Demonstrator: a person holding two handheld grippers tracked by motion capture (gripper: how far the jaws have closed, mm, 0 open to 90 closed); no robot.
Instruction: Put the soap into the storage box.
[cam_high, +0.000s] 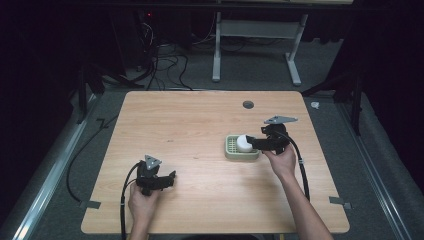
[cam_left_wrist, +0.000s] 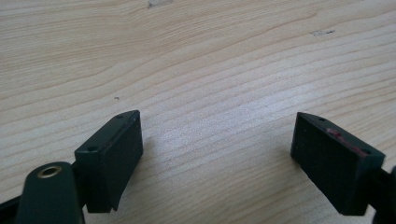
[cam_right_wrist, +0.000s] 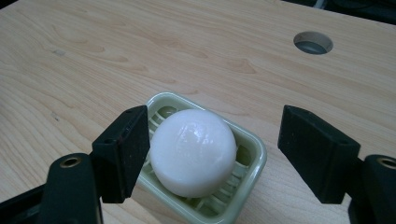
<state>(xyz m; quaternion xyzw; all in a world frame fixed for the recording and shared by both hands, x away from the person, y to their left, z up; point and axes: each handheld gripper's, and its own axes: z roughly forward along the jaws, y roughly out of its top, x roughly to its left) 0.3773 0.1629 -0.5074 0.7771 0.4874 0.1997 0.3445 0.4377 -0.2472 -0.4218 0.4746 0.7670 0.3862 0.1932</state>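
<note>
A glossy white soap sits in a pale green slatted dish on the light wood-grain table.

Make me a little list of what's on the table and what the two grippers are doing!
table: light wood table with a round hole near the far edge
dish: pale green slatted soap dish
in dish: round white soap
right gripper: open, jaws on either side of the soap, not closed on it
left gripper: open, nothing between its jaws, over bare wood
</note>
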